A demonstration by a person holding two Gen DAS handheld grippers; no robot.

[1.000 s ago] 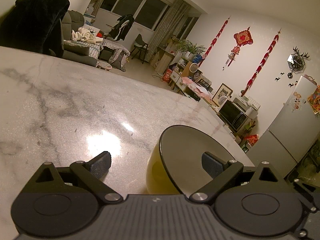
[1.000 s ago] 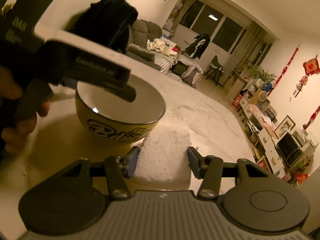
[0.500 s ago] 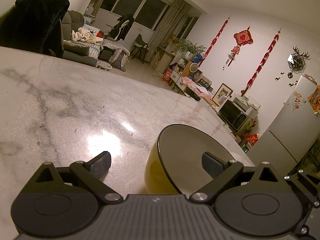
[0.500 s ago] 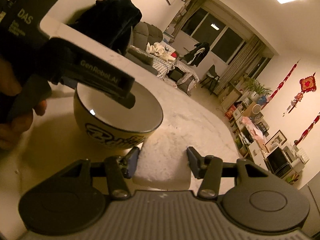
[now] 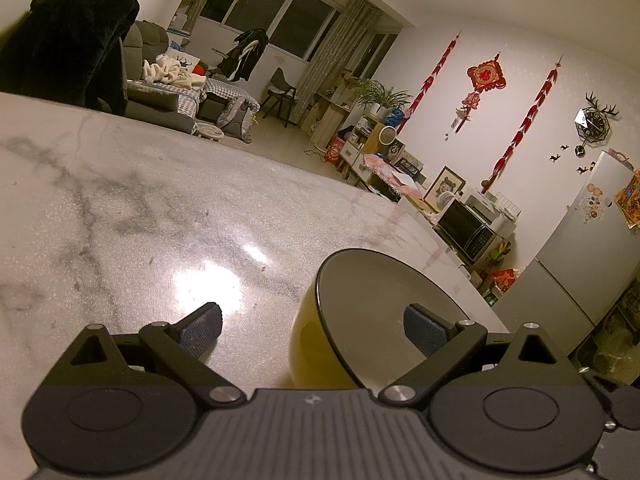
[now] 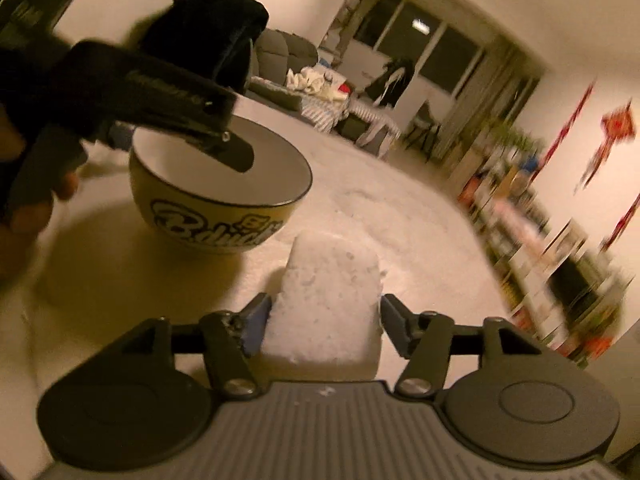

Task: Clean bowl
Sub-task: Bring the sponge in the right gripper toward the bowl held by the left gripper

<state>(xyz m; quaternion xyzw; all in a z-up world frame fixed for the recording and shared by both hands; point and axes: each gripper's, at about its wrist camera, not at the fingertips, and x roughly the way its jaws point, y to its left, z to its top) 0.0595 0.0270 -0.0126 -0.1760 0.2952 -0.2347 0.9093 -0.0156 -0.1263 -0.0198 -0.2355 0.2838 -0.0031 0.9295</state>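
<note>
A yellow bowl (image 5: 372, 288) with a white inside and a dark rim stands on the marble table (image 5: 140, 220). My left gripper (image 5: 312, 328) is open and straddles the bowl's near wall, the right finger inside and the left finger outside. From the right wrist view the bowl (image 6: 216, 224) shows black lettering, and one of the left gripper's fingers (image 6: 236, 156) reaches over its rim. My right gripper (image 6: 322, 318) is shut on a white sponge (image 6: 328, 272), just in front of the bowl and to its right. This view is blurred by motion.
A person's hand (image 6: 32, 208) holds the left gripper's handle at the left edge. A black coat (image 5: 72, 36) hangs past the table's far edge. The table's right edge (image 5: 448, 248) runs close behind the bowl, with a living room beyond.
The right wrist view has swung and blurred, and the bowl now sits higher in it. The sponge stays between the right fingers and looks tilted up. The left gripper has barely moved.
</note>
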